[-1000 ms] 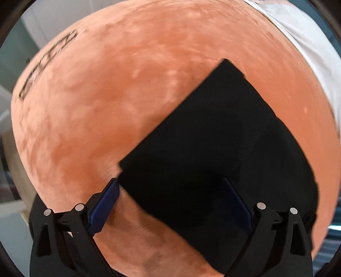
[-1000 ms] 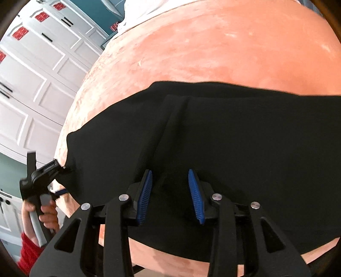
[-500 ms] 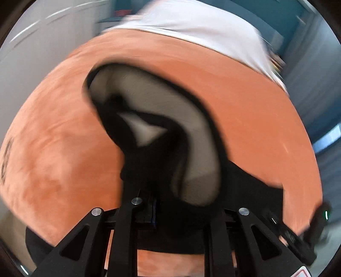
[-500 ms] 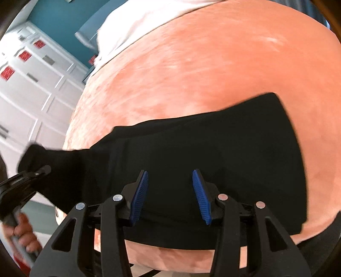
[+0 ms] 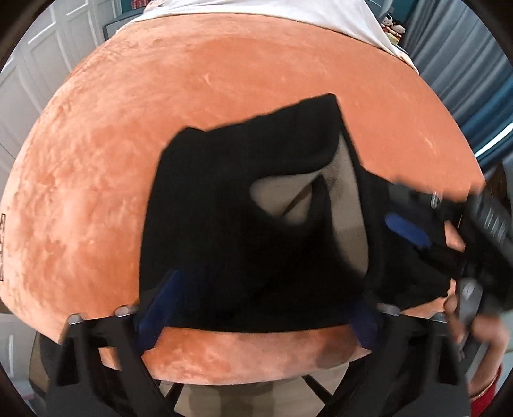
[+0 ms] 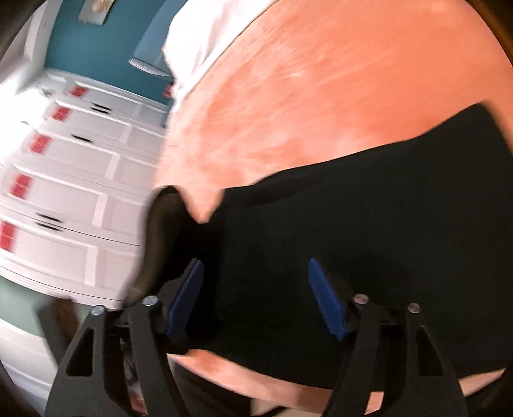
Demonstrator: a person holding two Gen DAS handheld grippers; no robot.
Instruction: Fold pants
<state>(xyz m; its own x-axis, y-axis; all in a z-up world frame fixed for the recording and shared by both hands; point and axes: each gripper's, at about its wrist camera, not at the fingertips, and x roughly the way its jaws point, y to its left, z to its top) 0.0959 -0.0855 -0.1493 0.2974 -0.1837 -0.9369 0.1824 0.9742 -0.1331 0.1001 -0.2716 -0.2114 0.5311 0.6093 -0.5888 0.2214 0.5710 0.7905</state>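
Pants [image 5: 231,224], black with a pale grey lining showing where a flap has turned over, lie bunched on the near part of an orange plush blanket [image 5: 224,80], with one edge close to the blanket's near rim. The left gripper [image 5: 256,311] has its blue pads spread wide with dark cloth draped across the gap, so it appears to be open rather than pinching. The right gripper [image 6: 256,298] also stands with its jaws apart, poised over the black fabric [image 6: 352,224] and holding nothing. To do this fold well, I would judge that the turned-over flap should be laid flat so the lining is hidden, edges matched before release, then the crease pressed smooth from the middle outward; the plush nap may drag the cloth and leave wrinkles. Beyond the blanket's far edge sits a white sheet [image 5: 272,9]. Left of the blanket, in the right wrist view, stand white panelled cabinets [image 6: 64,160] with red labels, below a teal wall [image 6: 105,41].
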